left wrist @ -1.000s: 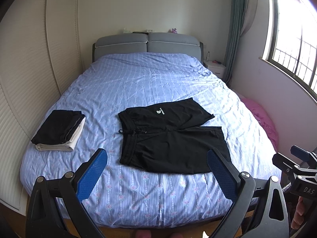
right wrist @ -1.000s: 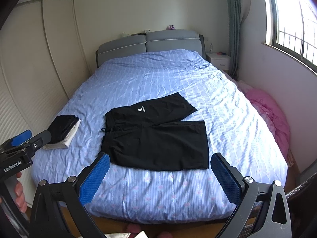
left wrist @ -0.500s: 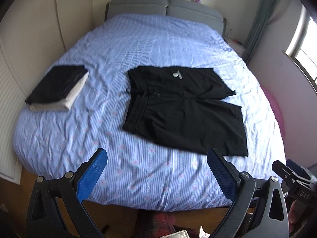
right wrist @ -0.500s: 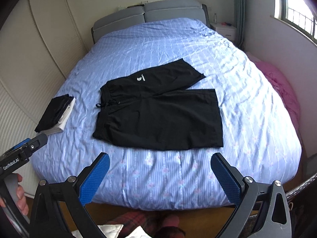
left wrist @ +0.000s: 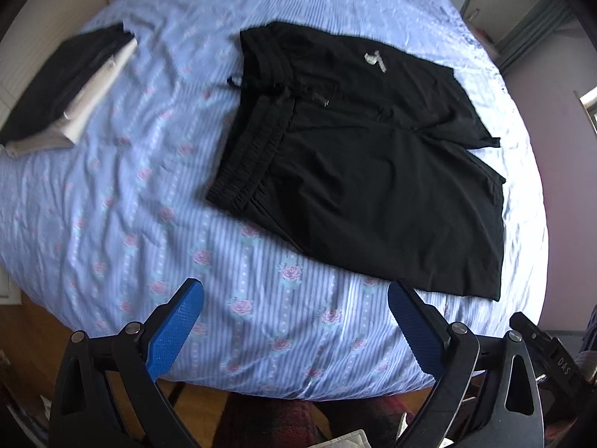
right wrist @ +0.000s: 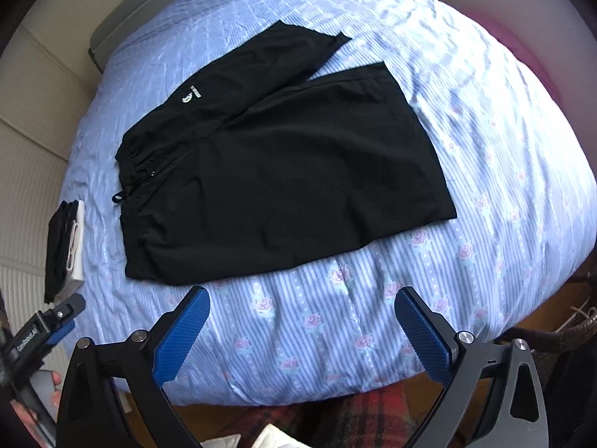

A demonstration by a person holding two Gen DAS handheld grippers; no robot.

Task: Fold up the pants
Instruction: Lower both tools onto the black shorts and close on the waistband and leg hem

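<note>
Black shorts flat mid-bed, both tools spread wide above near edge

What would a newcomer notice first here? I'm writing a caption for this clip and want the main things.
First, the black drawstring shorts spread flat in the middle of the blue striped, rose-printed bedsheet, legs slightly apart. Next, the two open grippers at the bed's near edge, the left gripper and the right gripper, both empty with blue pads. Last, a folded stack of black and white clothes lies on the sheet's left side.
</note>
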